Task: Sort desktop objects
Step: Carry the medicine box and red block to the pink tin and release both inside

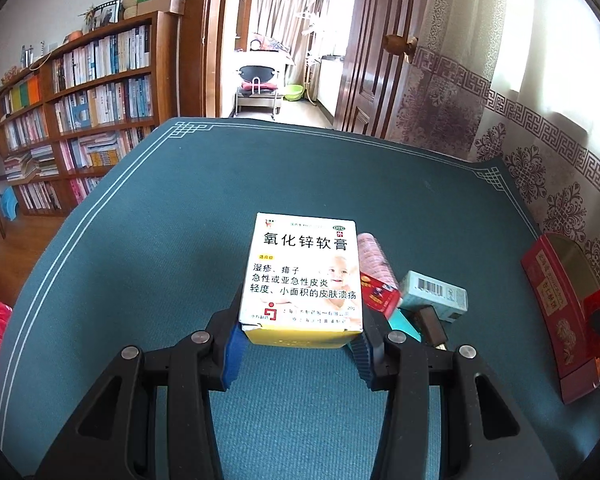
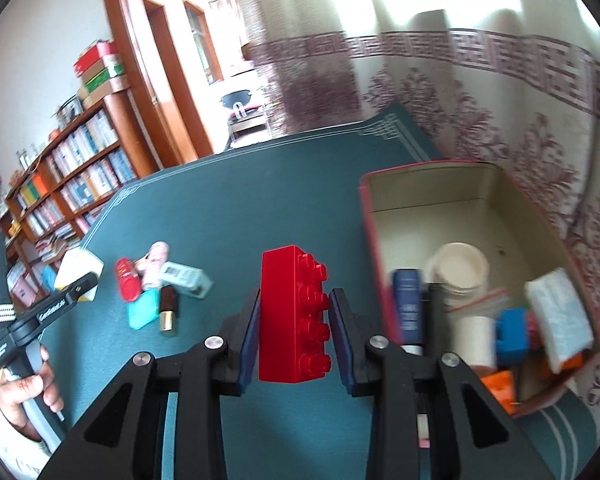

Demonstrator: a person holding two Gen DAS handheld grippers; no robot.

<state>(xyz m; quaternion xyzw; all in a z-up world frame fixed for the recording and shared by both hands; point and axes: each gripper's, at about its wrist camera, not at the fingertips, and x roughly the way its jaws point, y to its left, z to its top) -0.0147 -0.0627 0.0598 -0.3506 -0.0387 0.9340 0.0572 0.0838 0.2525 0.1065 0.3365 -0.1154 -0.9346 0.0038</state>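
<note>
My left gripper (image 1: 300, 330) is shut on a white and yellow ointment box (image 1: 302, 276) and holds it above the green mat (image 1: 160, 240). The box also shows in the right wrist view (image 2: 78, 270), held by the left gripper (image 2: 86, 284). My right gripper (image 2: 294, 312) is shut on a red toy brick (image 2: 296, 316), held upright just left of the red storage box (image 2: 370, 240). A small pile lies on the mat: a pale blue carton (image 2: 186, 276), a red item (image 2: 127, 282), a pink item (image 2: 156, 264), a teal card (image 2: 143, 312) and a brown lipstick (image 2: 168, 308).
The red storage box holds a white cup (image 2: 458, 266), a dark blue box (image 2: 410, 304), a blue block (image 2: 512, 336), a white packet (image 2: 560, 316) and orange items. It also shows at the right of the left wrist view (image 1: 564, 320). Bookshelves (image 1: 80, 120) stand beyond the table's left edge.
</note>
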